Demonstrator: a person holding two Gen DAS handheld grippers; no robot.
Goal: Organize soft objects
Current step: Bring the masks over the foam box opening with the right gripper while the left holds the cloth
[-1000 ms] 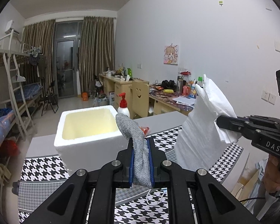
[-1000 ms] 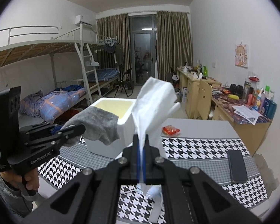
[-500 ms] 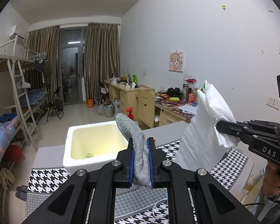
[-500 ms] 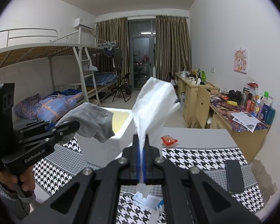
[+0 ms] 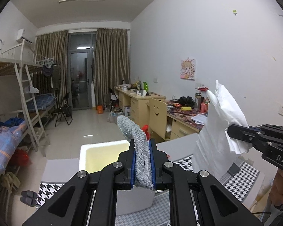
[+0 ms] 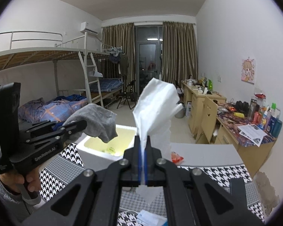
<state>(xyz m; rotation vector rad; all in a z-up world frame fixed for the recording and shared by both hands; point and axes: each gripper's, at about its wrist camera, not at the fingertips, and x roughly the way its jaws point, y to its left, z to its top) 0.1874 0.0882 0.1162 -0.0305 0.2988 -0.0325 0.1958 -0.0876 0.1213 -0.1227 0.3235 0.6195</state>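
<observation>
Left gripper [image 5: 143,162] clamped on grey sock [image 5: 139,146], held aloft above white foam box [image 6: 103,155]. Right gripper [image 6: 143,162] pinched tight on white cloth [image 6: 156,109], raised beside the sock. Beneath both: houndstooth table cover [image 6: 217,171], black phone [image 6: 237,185] at right.

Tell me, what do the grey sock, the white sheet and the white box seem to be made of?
Sock: knitted fabric, matte, with a visible weave. Sheet: probably tissue paper, thin, creased and matte, though thin cloth is possible. Box: likely foam, with thick white matte walls.
</observation>
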